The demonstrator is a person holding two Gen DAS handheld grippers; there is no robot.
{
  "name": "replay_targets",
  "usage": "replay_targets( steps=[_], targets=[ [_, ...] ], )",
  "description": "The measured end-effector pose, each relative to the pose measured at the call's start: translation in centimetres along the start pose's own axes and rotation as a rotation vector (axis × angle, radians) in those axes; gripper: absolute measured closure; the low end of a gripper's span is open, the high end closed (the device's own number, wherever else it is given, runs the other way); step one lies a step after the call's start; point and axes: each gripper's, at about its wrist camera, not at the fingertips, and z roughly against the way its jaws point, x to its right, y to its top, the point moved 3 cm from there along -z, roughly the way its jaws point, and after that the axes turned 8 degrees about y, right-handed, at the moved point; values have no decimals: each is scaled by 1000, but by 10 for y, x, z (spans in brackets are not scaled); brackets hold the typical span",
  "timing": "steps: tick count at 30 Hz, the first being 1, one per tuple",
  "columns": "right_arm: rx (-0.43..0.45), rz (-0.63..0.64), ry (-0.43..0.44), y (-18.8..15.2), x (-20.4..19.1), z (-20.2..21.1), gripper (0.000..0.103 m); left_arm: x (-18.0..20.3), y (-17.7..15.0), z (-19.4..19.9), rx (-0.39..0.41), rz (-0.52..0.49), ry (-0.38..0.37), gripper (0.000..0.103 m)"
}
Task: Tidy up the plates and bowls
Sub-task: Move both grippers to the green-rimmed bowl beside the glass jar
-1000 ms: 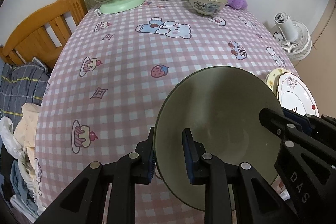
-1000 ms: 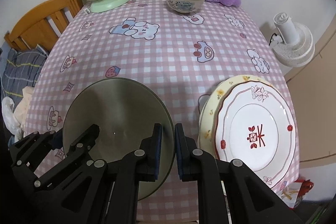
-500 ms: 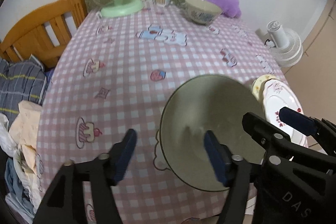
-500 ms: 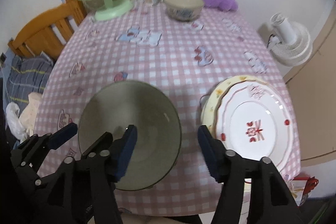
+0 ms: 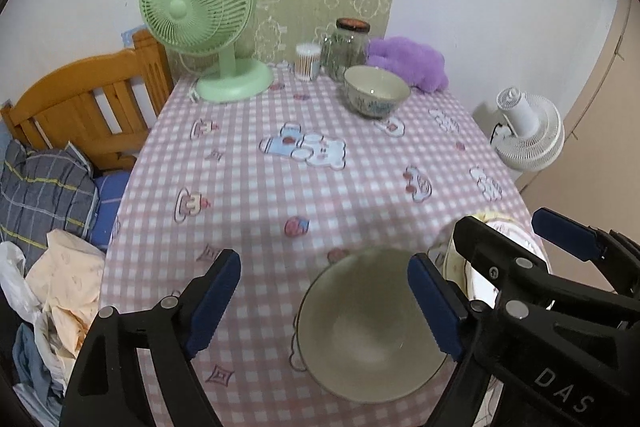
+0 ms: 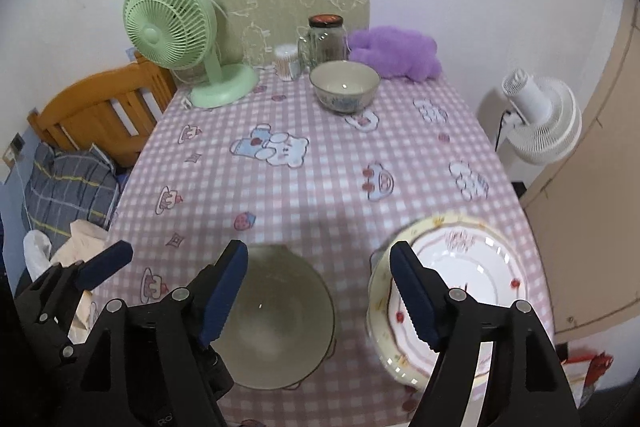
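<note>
Jaws, left: your left gripper [image 5: 324, 301] is spreading, nothing pinched; its right blue pad overlaps the bowl's right edge in the left wrist view, and whether it touches I cannot tell.
Jaws, right: your right gripper [image 6: 318, 293] is spreading too, nothing between the pads; one pad shows over the bowl's left rim, the other over the plates' left edge.
Bowl: grey bowl [image 5: 370, 329], plain and matte, round with a thin dark rim, a small glint inside.
Bowl place: lower centre of both frames, on the pink checked cloth [image 6: 320, 195], just left of the plates.
Bowl facing: upright, mouth up; being round, it has no long axis you could name.
Plates: white plate [image 6: 464, 283] with red marks lies on a yellow plate [image 6: 380, 331], lower right of the right wrist view; they are blurred.
Second bowl: patterned bowl [image 6: 345, 86], cream inside with blue outside, upright at upper centre, well apart from the grey one.
Far edge: green fan [image 5: 200, 11] at upper left, jar [image 5: 346, 47] and purple plush [image 5: 408, 63] behind the patterned bowl.
</note>
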Motion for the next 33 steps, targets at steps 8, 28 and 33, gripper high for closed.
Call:
replay_targets(
  steps=[8, 28, 33],
  targets=[
    [38, 17, 56, 39, 19, -1, 27, 20, 42, -1, 46, 15, 70, 16],
    [31, 129, 168, 153, 76, -62, 27, 54, 133, -67, 31, 164, 200, 17],
    [30, 158, 223, 178, 83, -90, 27, 57, 153, -86, 57, 171, 266, 17]
  ],
)
